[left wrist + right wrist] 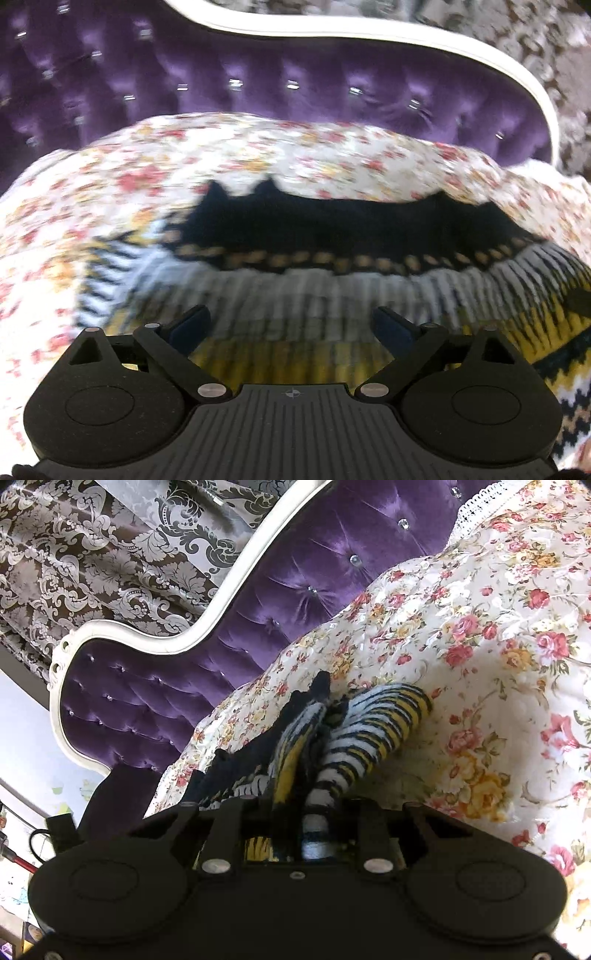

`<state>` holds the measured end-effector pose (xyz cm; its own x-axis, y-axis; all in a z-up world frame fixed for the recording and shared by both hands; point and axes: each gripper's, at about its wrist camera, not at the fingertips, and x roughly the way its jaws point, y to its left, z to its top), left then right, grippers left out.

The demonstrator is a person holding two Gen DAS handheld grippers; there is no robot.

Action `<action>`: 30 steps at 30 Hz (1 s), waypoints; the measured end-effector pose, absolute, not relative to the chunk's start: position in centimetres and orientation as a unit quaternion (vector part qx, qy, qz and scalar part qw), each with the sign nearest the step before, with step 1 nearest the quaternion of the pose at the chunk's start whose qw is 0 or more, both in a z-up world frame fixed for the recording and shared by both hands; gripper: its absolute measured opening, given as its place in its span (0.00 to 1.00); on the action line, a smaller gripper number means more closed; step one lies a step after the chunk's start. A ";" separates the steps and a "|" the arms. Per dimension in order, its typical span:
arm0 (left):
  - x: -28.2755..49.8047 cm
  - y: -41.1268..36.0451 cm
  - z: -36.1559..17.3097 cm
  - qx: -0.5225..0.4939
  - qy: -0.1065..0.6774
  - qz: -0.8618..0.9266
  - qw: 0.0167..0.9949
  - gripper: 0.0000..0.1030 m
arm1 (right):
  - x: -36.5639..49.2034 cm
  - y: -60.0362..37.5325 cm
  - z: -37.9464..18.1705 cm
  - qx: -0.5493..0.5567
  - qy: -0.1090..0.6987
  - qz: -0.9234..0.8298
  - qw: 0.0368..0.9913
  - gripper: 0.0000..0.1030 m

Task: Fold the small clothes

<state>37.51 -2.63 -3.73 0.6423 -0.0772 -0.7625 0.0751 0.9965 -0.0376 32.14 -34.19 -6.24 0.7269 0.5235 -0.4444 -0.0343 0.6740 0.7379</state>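
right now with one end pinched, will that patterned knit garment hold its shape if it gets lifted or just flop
The patterned knit garment will probably flop: it already bunches and creases where the right gripper pinches it. Its thick knit suggests some weight, so the free end on the floral bedspread would likely sag and drag. Slipping seems unlikely; the yarn looks fuzzy, not slick.

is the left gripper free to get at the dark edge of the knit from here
Probably yes. The left gripper is open and empty, over the knit, whose dark edge lies flat on the floral bedspread straight ahead with nothing across it.
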 end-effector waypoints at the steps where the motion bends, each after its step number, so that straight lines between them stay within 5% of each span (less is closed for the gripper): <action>1: 37.2 -2.1 -3.7 -0.001 0.420 -0.040 0.907 0.93 | 32.2 -34.2 -6.3 0.369 0.331 0.163 0.853 0.33; 18: 33.0 2.0 -4.4 -0.007 0.406 -0.059 0.912 0.93 | 31.8 -32.4 -5.0 0.318 0.333 0.143 0.876 0.33; 30: 27.9 10.6 -2.3 -0.056 0.381 -0.042 0.922 0.93 | 33.0 -25.7 1.5 0.266 0.337 0.166 0.887 0.32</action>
